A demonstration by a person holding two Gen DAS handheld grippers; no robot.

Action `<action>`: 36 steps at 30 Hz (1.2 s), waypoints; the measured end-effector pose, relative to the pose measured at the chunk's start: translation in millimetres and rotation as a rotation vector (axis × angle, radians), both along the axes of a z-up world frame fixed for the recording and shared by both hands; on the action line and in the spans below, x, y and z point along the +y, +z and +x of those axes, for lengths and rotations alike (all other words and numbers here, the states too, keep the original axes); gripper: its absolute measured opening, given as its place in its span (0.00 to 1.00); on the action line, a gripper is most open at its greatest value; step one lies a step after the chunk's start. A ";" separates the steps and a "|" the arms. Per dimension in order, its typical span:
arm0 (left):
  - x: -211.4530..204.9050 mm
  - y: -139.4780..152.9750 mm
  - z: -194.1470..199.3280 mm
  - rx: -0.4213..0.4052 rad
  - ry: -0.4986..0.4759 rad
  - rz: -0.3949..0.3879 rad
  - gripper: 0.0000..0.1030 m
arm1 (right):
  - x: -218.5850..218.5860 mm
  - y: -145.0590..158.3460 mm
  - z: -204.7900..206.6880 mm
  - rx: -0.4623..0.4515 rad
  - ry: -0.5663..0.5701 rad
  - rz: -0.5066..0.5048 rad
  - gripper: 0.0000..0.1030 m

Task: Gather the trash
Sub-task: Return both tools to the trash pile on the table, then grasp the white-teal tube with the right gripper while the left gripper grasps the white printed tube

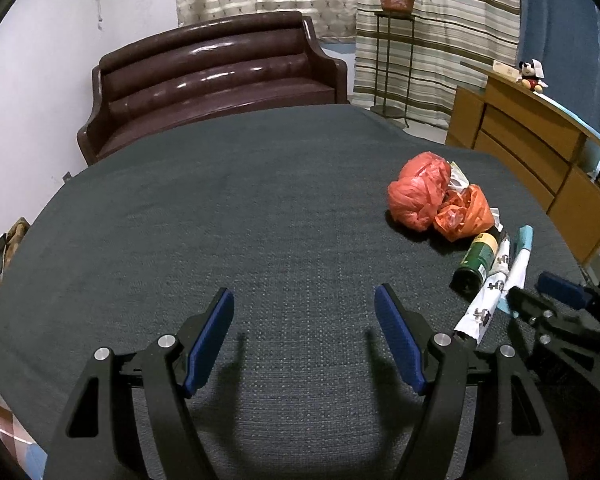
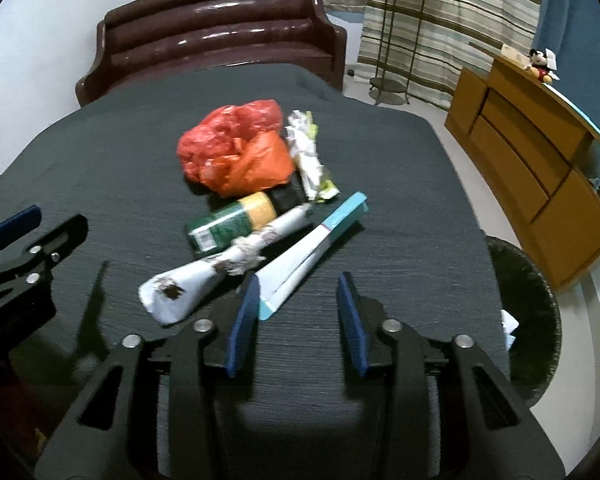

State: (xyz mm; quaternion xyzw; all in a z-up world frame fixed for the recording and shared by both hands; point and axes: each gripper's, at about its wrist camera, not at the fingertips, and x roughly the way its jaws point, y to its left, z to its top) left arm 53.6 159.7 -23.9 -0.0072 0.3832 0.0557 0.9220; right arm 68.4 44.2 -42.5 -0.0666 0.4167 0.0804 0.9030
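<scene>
A pile of trash lies on the dark table cloth (image 2: 400,184): a red plastic bag (image 2: 228,136), an orange bag (image 2: 260,168), a crumpled white-green wrapper (image 2: 308,156), a green can (image 2: 228,224) on its side, a rolled white paper (image 2: 204,280) and a flattened white-teal carton (image 2: 312,244). My right gripper (image 2: 298,278) is open. The carton's near tip sits between its fingers, close to the left pad, and nothing presses on it. My left gripper (image 1: 304,291) is open over bare cloth, left of the pile (image 1: 440,200).
A black mesh bin (image 2: 536,312) stands on the floor beside the table's right edge. A brown leather sofa (image 2: 220,32) is behind the table. A wooden cabinet (image 2: 532,160) and a plant stand (image 2: 400,40) are at the right.
</scene>
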 end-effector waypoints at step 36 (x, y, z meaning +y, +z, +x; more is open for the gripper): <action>13.5 -7.9 3.6 0.021 -0.012 -0.030 0.69 | -25.4 -2.8 22.9 0.025 -0.104 0.062 0.45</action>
